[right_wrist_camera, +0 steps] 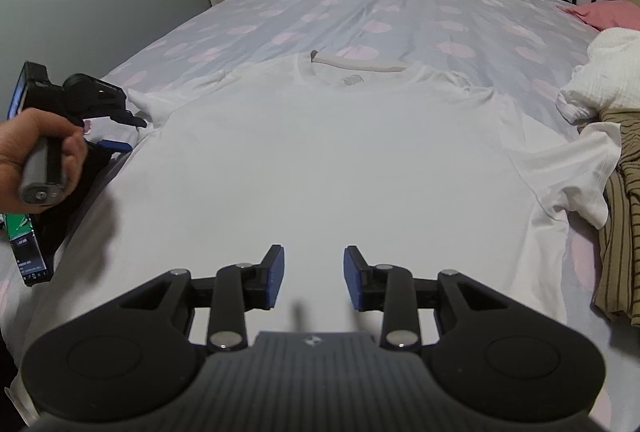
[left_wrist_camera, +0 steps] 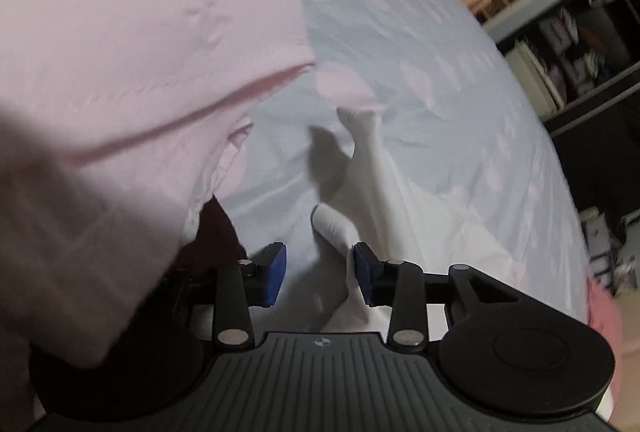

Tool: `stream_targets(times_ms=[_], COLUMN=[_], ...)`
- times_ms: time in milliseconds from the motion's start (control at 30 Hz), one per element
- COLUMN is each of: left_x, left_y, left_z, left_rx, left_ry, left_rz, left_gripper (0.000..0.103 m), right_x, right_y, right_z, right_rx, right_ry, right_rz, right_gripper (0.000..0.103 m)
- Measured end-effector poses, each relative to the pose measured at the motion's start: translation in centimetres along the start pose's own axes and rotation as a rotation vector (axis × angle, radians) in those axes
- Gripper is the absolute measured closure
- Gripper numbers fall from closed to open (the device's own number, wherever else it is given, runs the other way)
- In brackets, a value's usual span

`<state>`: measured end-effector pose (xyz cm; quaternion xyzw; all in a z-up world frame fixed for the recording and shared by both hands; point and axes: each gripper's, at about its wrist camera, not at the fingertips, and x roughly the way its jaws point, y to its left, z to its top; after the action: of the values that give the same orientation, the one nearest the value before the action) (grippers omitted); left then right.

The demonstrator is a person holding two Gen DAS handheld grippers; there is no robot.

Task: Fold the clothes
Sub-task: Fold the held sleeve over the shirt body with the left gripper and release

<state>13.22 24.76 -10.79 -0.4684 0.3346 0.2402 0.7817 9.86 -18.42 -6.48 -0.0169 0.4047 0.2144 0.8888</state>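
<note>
A white T-shirt point(right_wrist_camera: 320, 152) lies flat, front up, on the bed, collar at the far side. In the right wrist view my right gripper point(right_wrist_camera: 314, 278) hovers open over the shirt's near hem with nothing between its blue pads. A hand holds my left gripper point(right_wrist_camera: 130, 134) at the shirt's left sleeve point(right_wrist_camera: 148, 108). In the left wrist view the left gripper point(left_wrist_camera: 319, 272) stands open. A raised fold of the white sleeve point(left_wrist_camera: 340, 232) sits in the gap beside the right pad point(left_wrist_camera: 362, 272), and the two pads do not press on it.
The bedsheet point(right_wrist_camera: 400, 4) is lilac with pink dots. A pile with a white cloth point(right_wrist_camera: 600, 72) and a striped garment point(right_wrist_camera: 624, 212) lies at the right. A phone point(right_wrist_camera: 28, 248) lies at the left edge. Pale pink cloth point(left_wrist_camera: 140, 52) fills the left wrist view's left side.
</note>
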Motion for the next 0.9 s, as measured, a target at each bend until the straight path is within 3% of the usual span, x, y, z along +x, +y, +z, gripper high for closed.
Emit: stream_targets(times_ms=[67,100,133,200,300,400,500,533,667,767,833,900], left_x=[0.5,0.9,1.2,0.3,-2.7,-3.4,-3.5,-3.3,-2.8,-1.9,-1.9,-1.7], left_y=[0.7,0.8,0.9,0.8,0.1,-1.7,-4.1,-5.4,-9.2,-8.1,-7.0,-6.3], left_z=[0.3,0.5,0.7,0.8,0.2,-0.9,-2.4,-3.3,-11.4,-16.3,-17.3,-16.9], left_rx=[-0.063,-0.075,-0.082,-0.066,-0.007,0.130,0.366,0.501,1.278,1.652,1.727,1.727], left_ry=[-0.011,0.002,0.013,-0.042,-0.216,-0.264,-0.297,-0.290,-0.352,-0.307,-0.290,-0.269], left_rz=[-0.073,-0.094,-0.108,-0.118,-0.120,-0.121,-0.126,-0.133,-0.126,-0.122,-0.126,-0.117], left_gripper=[0.069,0.097,0.103,0.103,0.103,0.103,0.103,0.103,0.103,0.103,0.103,0.101], right_x=[-0.1,-0.2,-0.2,-0.4,-0.6,-0.7,-1.1,-1.2,-1.7,-2.0,-2.1,-2.1], right_y=[0.0,0.1,0.1,0.1,-0.1,0.0,-0.1,-0.1,-0.5,-0.9,-1.1,-1.2], right_z=[-0.1,-0.1,-0.1,-0.1,-0.2,-0.3,-0.3,-0.4,-0.6,-0.7,-0.7,-0.7], right_rx=[-0.003,-0.005,-0.007,-0.010,-0.005,-0.007,-0.009,-0.008,-0.001,0.008,0.009,0.009], right_ry=[0.000,0.000,0.001,-0.003,-0.006,-0.006,-0.011,-0.013,-0.017,-0.020,-0.018,-0.017], right_rz=[-0.002,-0.004,-0.005,-0.009,-0.009,-0.006,-0.004,-0.004,-0.014,-0.023,-0.028,-0.029], right_gripper=[0.063,0.063,0.063,0.062,0.062,0.062,0.062,0.062,0.062,0.062,0.062,0.062])
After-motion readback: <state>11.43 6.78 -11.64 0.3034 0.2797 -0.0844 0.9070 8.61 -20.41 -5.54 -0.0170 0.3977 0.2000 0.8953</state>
